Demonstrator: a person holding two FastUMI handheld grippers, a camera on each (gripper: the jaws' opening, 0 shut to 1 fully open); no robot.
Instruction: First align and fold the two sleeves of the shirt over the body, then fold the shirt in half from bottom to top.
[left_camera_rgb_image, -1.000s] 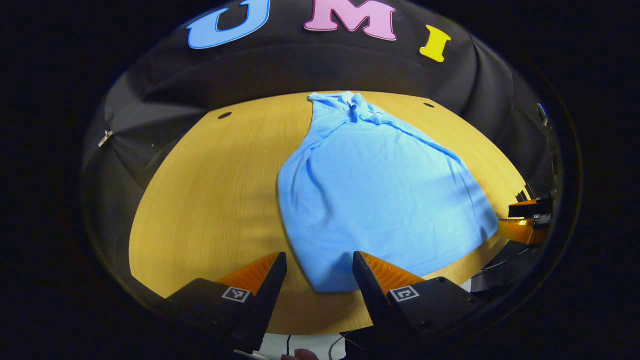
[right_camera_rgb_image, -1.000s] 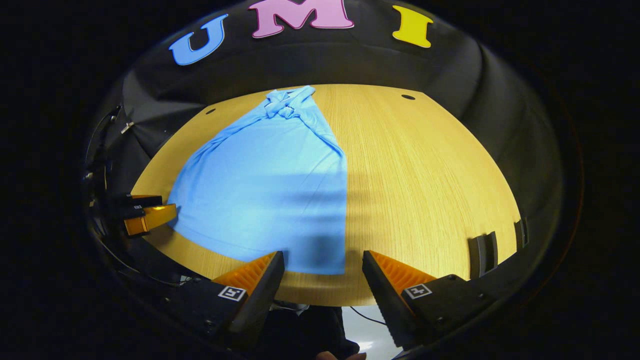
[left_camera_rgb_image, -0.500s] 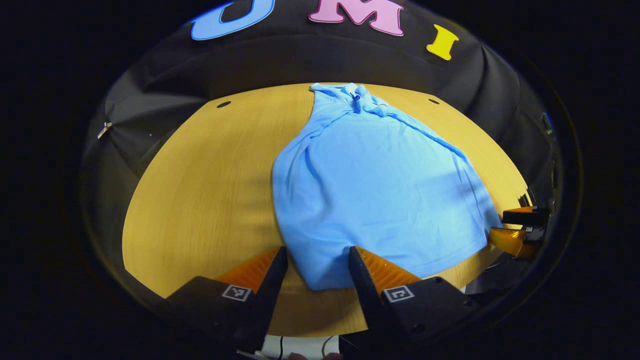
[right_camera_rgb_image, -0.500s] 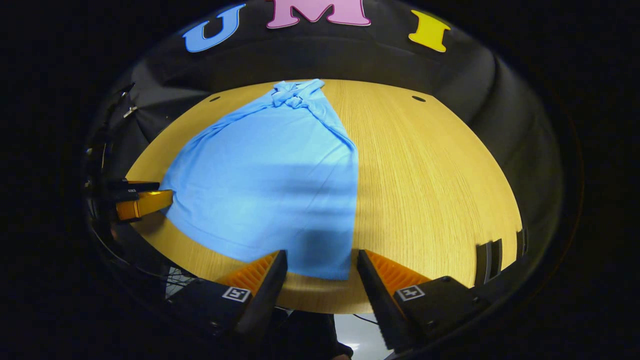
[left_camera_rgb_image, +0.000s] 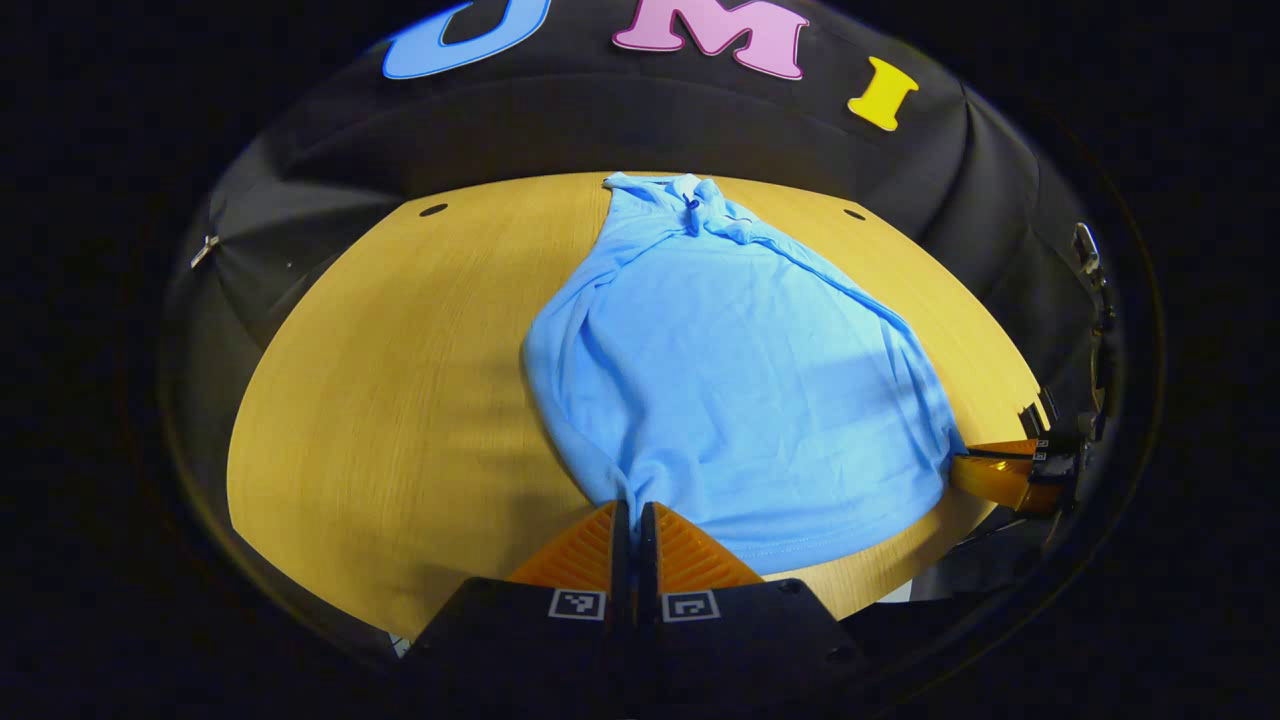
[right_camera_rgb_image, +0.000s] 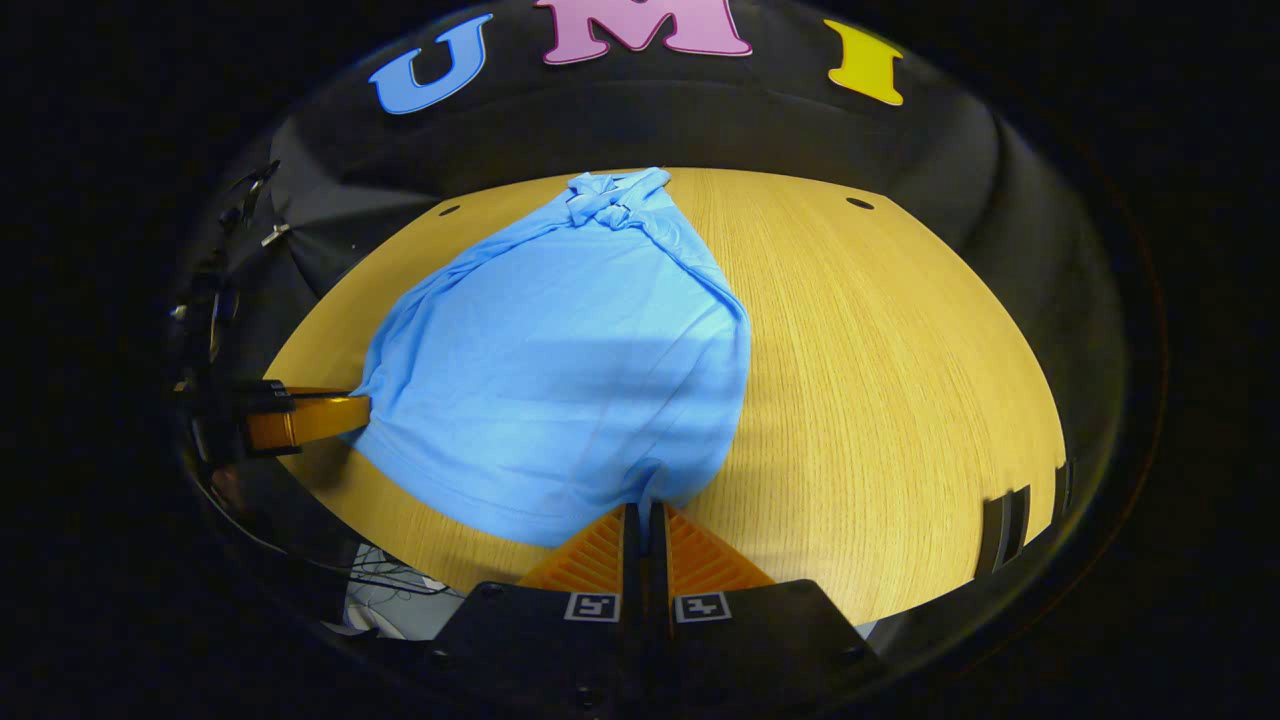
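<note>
A light blue shirt (left_camera_rgb_image: 730, 380) lies on the wooden table (left_camera_rgb_image: 380, 400), collar at the far edge and both sleeves folded in over the body. My left gripper (left_camera_rgb_image: 630, 508) is shut on the shirt's near left hem corner, where the cloth puckers toward the fingers. In the right gripper view the same shirt (right_camera_rgb_image: 560, 350) spreads to the left, and my right gripper (right_camera_rgb_image: 645, 510) is shut on its near right hem corner. Each gripper also appears in the other's view: the right gripper (left_camera_rgb_image: 1010, 475) at the hem's right end, the left gripper (right_camera_rgb_image: 300, 418) at its left end.
The table (right_camera_rgb_image: 880, 380) has bare wood to the right of the shirt in the right gripper view and to its left in the left gripper view. Small dark holes (left_camera_rgb_image: 433, 210) (right_camera_rgb_image: 859, 203) sit near the far corners. Black cloth walls surround the table.
Both grippers moved forward onto the hem and went from open to shut on its two near corners. The cloth now bunches and lifts slightly at each corner.
</note>
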